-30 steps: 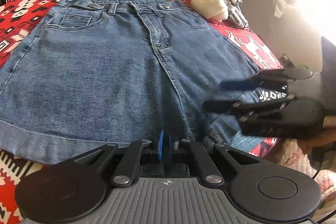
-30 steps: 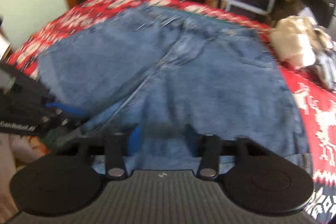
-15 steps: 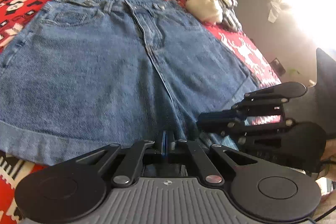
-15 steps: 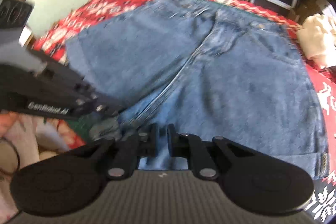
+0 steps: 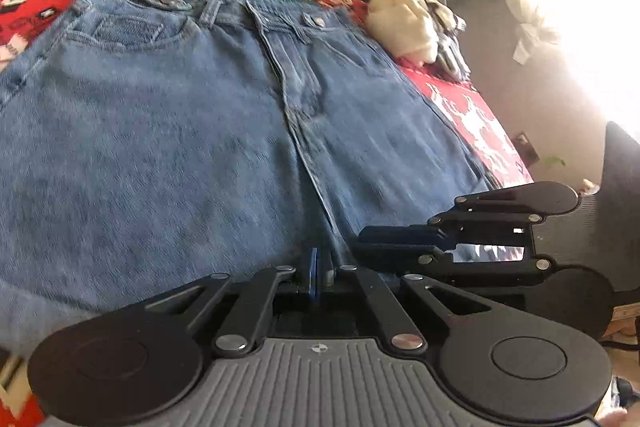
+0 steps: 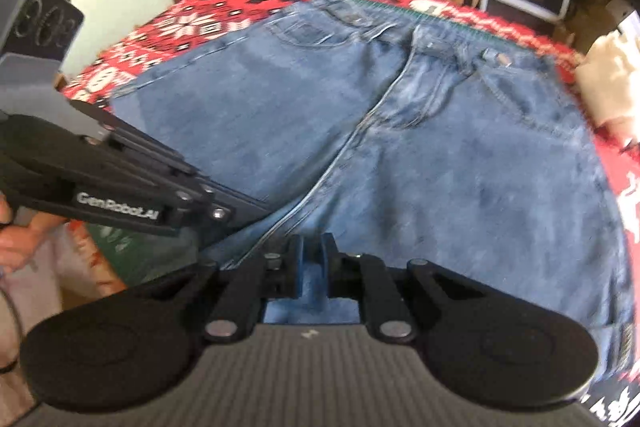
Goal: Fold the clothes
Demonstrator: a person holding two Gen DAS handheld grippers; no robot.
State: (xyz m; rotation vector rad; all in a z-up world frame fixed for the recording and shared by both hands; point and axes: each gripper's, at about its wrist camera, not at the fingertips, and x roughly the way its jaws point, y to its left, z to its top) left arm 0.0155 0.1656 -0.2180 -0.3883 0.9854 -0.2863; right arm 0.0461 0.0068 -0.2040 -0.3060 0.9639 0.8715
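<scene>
Our right gripper (image 6: 312, 263) has pressed together on the near hem of the blue denim shorts (image 5: 180, 131) spread flat on the red patterned cover (image 5: 476, 123), joining our left gripper (image 5: 318, 273) pinching at six o'clock, so the fold can begin.

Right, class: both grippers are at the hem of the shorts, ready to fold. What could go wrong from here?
1. The left gripper and right gripper both pinch the denim shorts near the centre seam, close together, so the outer leg hems may sag and fold crookedly.
2. The cream cloth pile lies close by the waistband corner; a fold carried that way may land on it.
</scene>
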